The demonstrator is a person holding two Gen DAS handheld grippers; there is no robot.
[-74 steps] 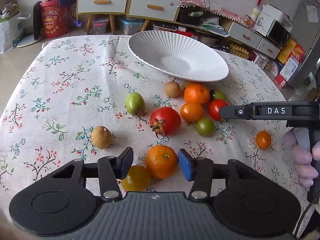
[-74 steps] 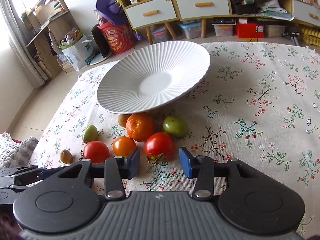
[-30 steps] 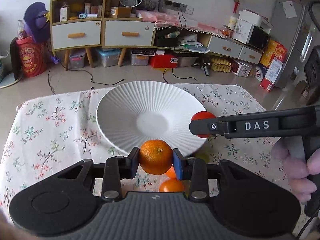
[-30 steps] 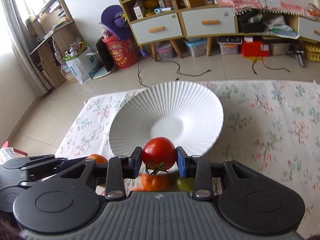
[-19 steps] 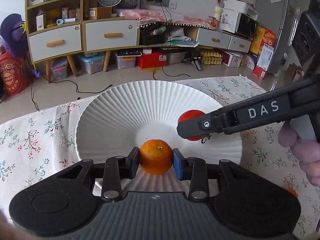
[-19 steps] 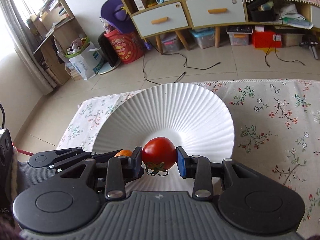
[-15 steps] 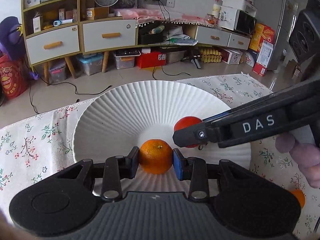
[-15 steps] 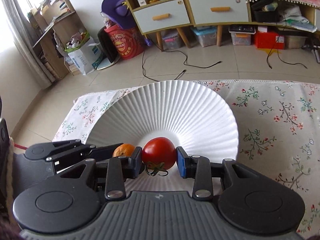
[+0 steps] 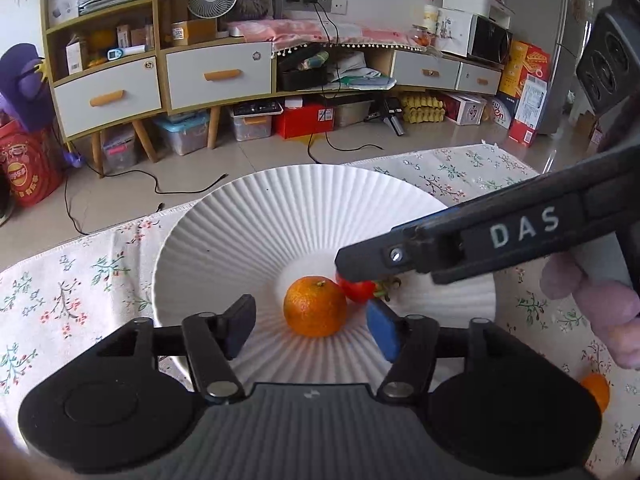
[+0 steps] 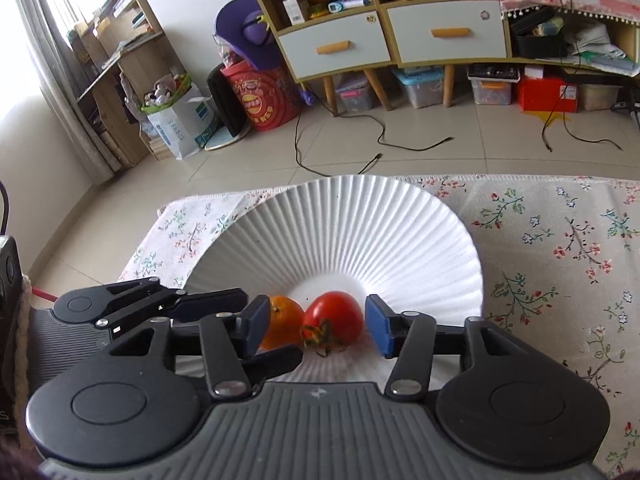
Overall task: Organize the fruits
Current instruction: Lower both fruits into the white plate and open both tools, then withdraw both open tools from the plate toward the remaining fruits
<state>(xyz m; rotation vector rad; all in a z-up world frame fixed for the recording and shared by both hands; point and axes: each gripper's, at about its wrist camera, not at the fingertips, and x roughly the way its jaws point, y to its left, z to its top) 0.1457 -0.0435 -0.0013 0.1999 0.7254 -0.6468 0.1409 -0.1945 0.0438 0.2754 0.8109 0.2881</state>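
Plate (image 9: 248,240), one orange (image 9: 315,306), one tomato (image 10: 334,318)

In my plate (image 9: 224,240) on the surface (image 9: 60,280), the orange (image 9: 315,306) sits left of the tomato (image 10: 334,317), touching it.

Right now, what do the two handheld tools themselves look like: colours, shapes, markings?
Both are matte black plastic. The left tool has a ribbed grey body, two round black discs at its sides, silver pivot screws on linkage arms and blue finger pads. The right tool is built the same; from the side its arm bears white letters "DAS". No sleeve shows.
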